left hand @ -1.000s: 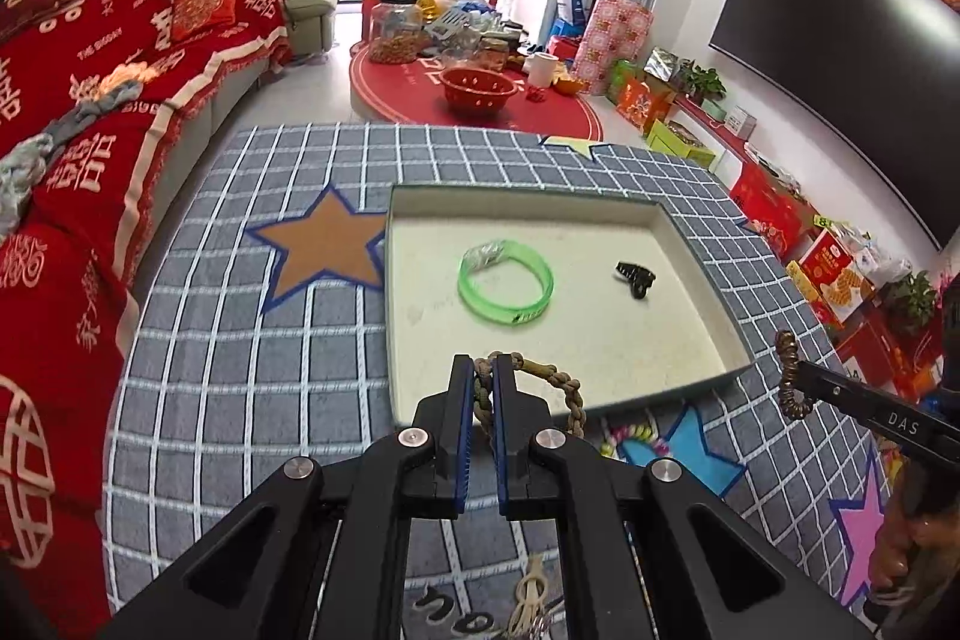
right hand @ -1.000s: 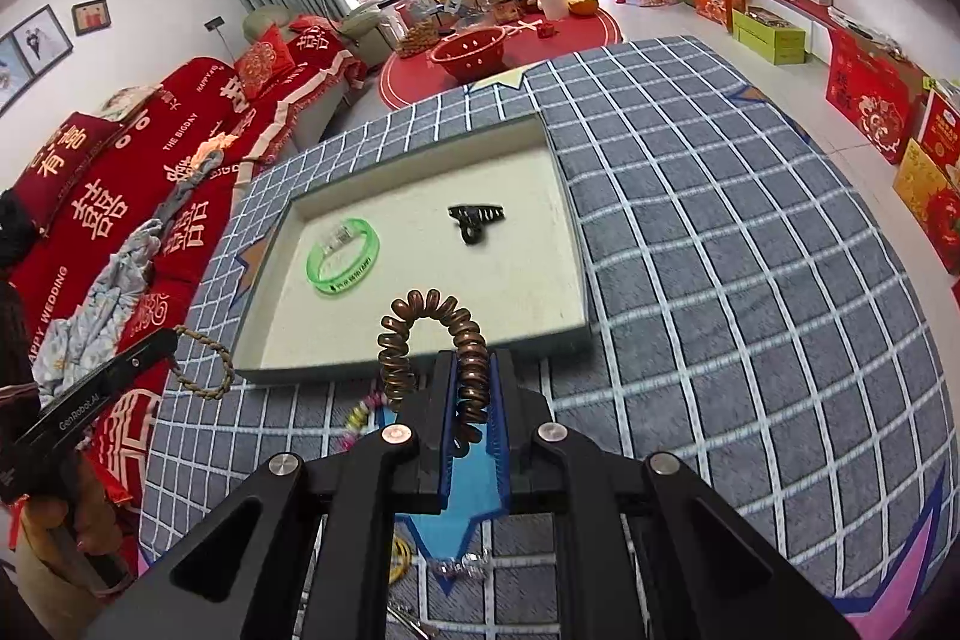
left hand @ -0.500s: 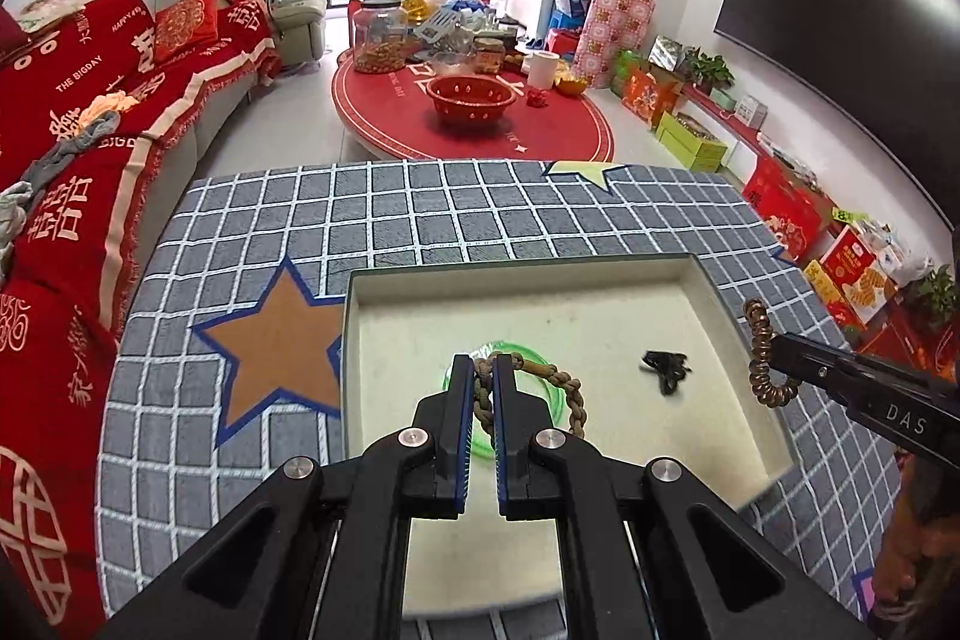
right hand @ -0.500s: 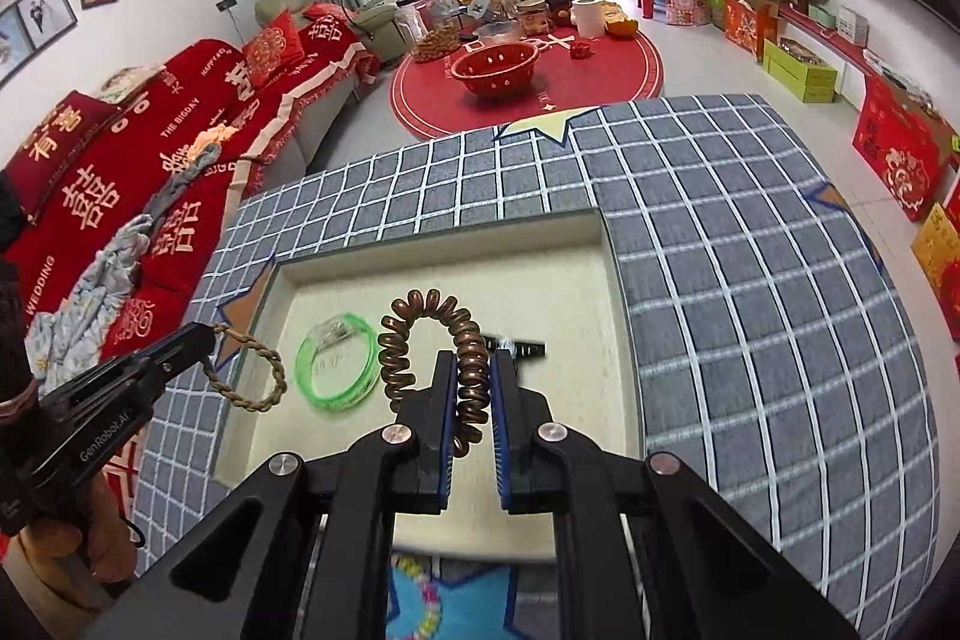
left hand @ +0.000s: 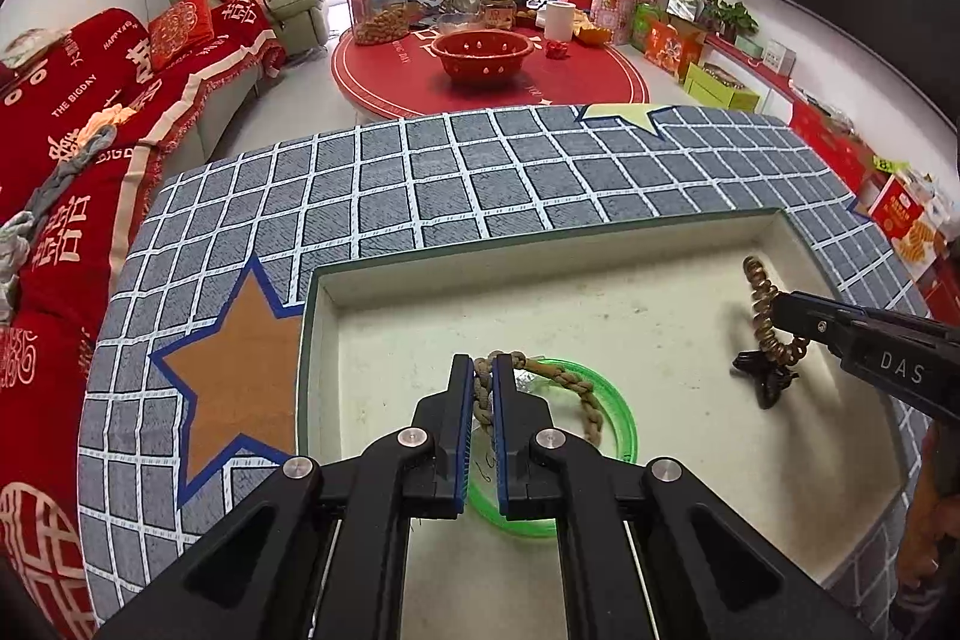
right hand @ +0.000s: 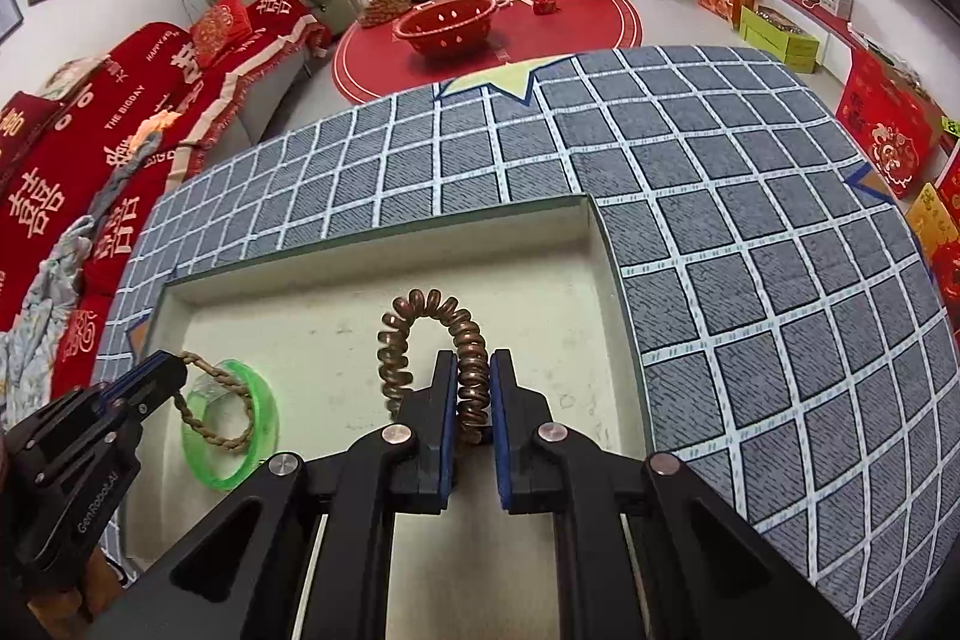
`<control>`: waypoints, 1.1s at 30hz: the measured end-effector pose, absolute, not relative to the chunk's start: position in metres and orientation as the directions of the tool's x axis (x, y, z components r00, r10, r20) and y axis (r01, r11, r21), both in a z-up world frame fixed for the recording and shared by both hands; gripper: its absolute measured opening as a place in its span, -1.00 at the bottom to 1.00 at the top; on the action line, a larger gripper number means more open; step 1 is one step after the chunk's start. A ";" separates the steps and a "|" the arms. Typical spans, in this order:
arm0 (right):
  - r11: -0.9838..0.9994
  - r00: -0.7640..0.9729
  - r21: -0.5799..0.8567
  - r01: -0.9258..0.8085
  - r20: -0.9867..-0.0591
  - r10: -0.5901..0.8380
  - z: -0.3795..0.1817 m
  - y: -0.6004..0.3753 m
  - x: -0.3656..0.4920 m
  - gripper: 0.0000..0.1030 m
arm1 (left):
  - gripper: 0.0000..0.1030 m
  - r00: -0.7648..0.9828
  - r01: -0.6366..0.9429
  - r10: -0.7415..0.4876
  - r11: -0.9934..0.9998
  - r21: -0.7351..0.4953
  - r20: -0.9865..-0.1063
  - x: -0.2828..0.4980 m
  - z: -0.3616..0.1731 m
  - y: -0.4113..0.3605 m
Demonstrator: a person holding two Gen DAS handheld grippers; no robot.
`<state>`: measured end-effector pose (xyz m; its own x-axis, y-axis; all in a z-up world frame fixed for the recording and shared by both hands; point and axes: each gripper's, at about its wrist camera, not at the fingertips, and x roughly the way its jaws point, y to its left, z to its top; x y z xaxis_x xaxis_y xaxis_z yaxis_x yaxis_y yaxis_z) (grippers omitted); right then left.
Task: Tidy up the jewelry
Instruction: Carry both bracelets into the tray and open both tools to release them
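A shallow cream tray (left hand: 540,226) (right hand: 384,256) sits on the checked table. My left gripper (left hand: 485,370) (right hand: 174,370) is shut on a braided brown rope bracelet (left hand: 564,379) (right hand: 207,421), which hangs over the green bangle (left hand: 624,418) (right hand: 264,412) lying in the tray. My right gripper (right hand: 473,364) (left hand: 774,313) is shut on a bronze coil bracelet (right hand: 432,316) (left hand: 759,292), held above the tray's right half. Below that coil a black hair clip (left hand: 762,370) lies on the tray floor; the right wrist view hides it.
The grey checked tablecloth (left hand: 420,184) with an orange star (left hand: 240,358) surrounds the tray. A red sofa (left hand: 72,100) runs along the left. Beyond the table stands a round red table (left hand: 492,64) crowded with jars and a red colander (left hand: 483,49).
Both grippers have moved forward and down, from the tray's near edge to over its inside. Each still holds its bracelet. The rope bracelet now hangs over the green bangle.
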<state>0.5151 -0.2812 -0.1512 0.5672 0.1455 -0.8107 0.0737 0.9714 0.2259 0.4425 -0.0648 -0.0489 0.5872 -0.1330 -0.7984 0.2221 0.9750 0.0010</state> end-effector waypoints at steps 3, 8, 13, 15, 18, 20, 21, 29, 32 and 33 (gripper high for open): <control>0.973 0.560 0.216 0.078 -0.817 0.137 -0.157 -0.282 0.518 -0.77 | -0.62 0.598 0.213 -0.108 0.977 0.028 -0.795 0.443 -0.054 -0.068; 0.971 0.554 0.226 0.077 -0.820 0.147 -0.160 -0.284 0.519 -0.73 | -0.62 0.602 0.211 -0.062 0.974 0.084 -0.796 0.442 -0.058 -0.075; 0.964 0.549 0.255 0.079 -0.818 0.171 -0.159 -0.286 0.518 -0.17 | -0.62 0.611 0.205 -0.057 0.975 0.088 -0.789 0.439 -0.055 -0.075; 0.958 0.572 0.279 0.075 -0.799 0.188 -0.152 -0.288 0.515 0.26 | -0.62 0.616 0.201 -0.058 0.976 0.085 -0.786 0.438 -0.053 -0.073; 0.946 0.588 0.317 0.071 -0.780 0.217 -0.143 -0.290 0.511 0.28 | -0.62 0.619 0.195 -0.060 0.978 0.080 -0.783 0.438 -0.051 -0.071; 0.939 0.597 0.336 0.070 -0.769 0.231 -0.137 -0.291 0.507 0.28 | -0.62 0.622 0.189 -0.059 0.979 0.076 -0.781 0.438 -0.049 -0.069; 0.938 0.600 0.341 0.067 -0.765 0.235 -0.134 -0.291 0.505 0.28 | -0.62 0.624 0.188 -0.058 0.979 0.077 -0.779 0.437 -0.048 -0.068; 0.930 0.619 0.361 0.068 -0.746 0.244 -0.127 -0.288 0.494 0.28 | -0.61 0.619 0.191 -0.066 0.979 0.069 -0.783 0.439 -0.047 -0.071; 0.929 0.625 0.364 0.068 -0.741 0.245 -0.125 -0.291 0.489 0.28 | -0.61 0.627 0.189 -0.068 0.980 0.066 -0.776 0.439 -0.045 -0.071; 0.927 0.628 0.367 0.069 -0.738 0.246 -0.123 -0.292 0.487 0.28 | -0.61 0.630 0.187 -0.070 0.980 0.064 -0.773 0.438 -0.044 -0.070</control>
